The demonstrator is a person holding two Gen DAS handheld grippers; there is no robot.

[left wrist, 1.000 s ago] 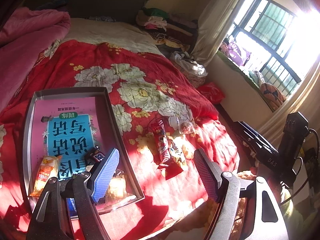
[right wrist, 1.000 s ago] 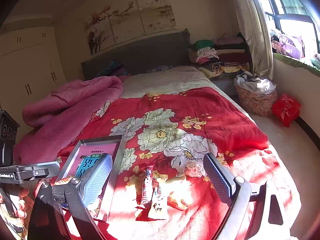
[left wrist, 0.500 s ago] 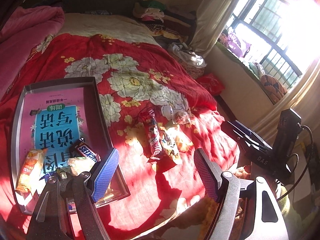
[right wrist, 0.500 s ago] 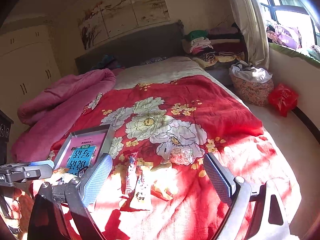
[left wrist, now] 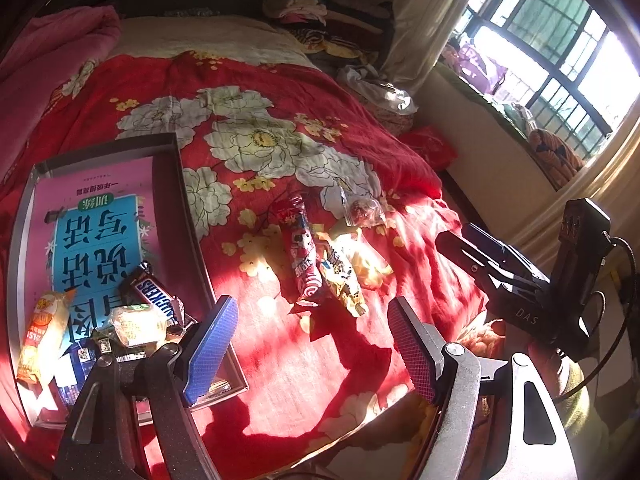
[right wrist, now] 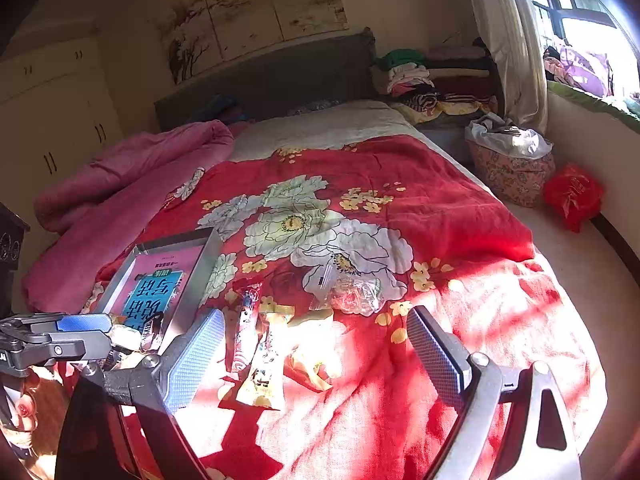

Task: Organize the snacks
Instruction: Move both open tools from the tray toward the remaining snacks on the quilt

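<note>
A grey tray (left wrist: 188,200) with a pink-and-blue printed sheet lies on the red flowered bedspread. In it are a Snickers bar (left wrist: 154,294), a pale wrapped cake (left wrist: 134,324) and an orange-yellow packet (left wrist: 42,332). Right of the tray lie a red-and-pink stick snack (left wrist: 300,252), a yellow stick snack (left wrist: 340,278), a yellow packet (left wrist: 370,266) and a clear bag of sweets (left wrist: 362,212). My left gripper (left wrist: 312,344) hovers open and empty before them. My right gripper (right wrist: 316,354) is open above the same snacks (right wrist: 262,372). The left gripper's fingers (right wrist: 82,324) show at the left edge.
A pink quilt (right wrist: 120,184) is heaped on the bed's left side. Folded clothes (right wrist: 432,80) are stacked by the headboard. On the floor to the right stand a patterned basket (right wrist: 512,172) and a red bag (right wrist: 574,196). The bed's near edge lies just under both grippers.
Both grippers have sunk and come closer to the bed; the tray and loose snacks now look larger and sit higher in both views. The jaws have kept their width.
</note>
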